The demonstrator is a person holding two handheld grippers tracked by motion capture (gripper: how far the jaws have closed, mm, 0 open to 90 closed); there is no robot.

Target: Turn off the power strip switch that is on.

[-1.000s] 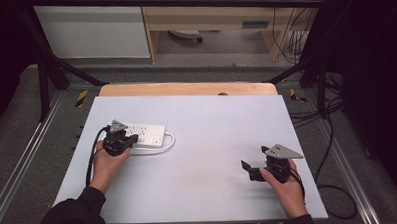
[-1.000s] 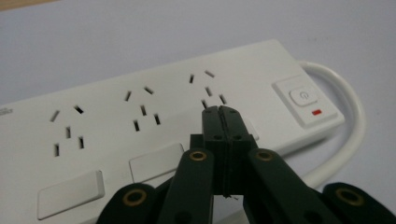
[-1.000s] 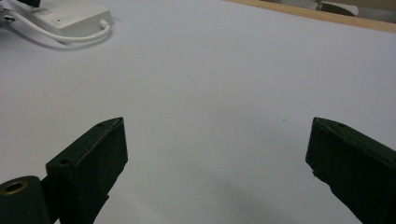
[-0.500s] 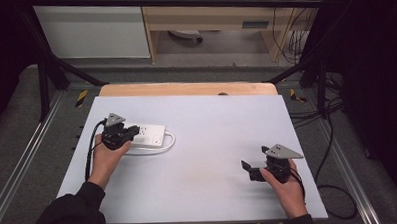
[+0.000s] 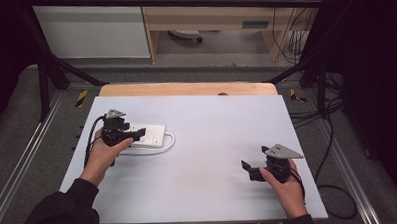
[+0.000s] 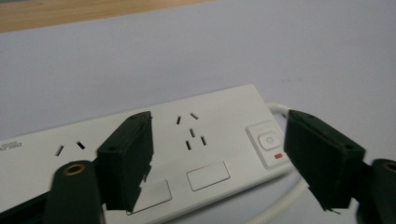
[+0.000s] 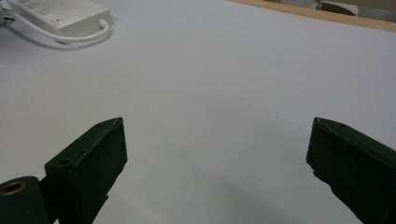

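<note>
From the high view, a white power strip [image 5: 146,135] lies on the left part of the pale grey counter [image 5: 212,121], with its white cord [image 5: 168,143] looping off its right end. The person's left hand [image 5: 104,154] holds the left tool [image 5: 137,132] at the strip's left end, the tool's body hiding that end from above. The right hand [image 5: 285,185] holds the right tool [image 5: 247,167] near the counter's front right, well apart from the strip, over bare surface.

The left gripper view gives what the high view cannot: the left tool's jaws stand wide apart and hang over the strip's top face, clamped on nothing. Between them show a cluster of socket slots [image 6: 191,131] and a blank rectangular panel [image 6: 208,174]; just inside the right-hand jaw sits a square switch [image 6: 267,140] with a small red mark beneath it. Whether the jaws touch the strip cannot be told.

The right gripper view shows the right tool's jaws also spread wide, with only bare counter between them. Far off at the upper left of that view lies the strip's switch end [image 7: 60,16] with its cord curling beside it. A wooden edge [image 5: 185,88] runs along the counter's far side.
</note>
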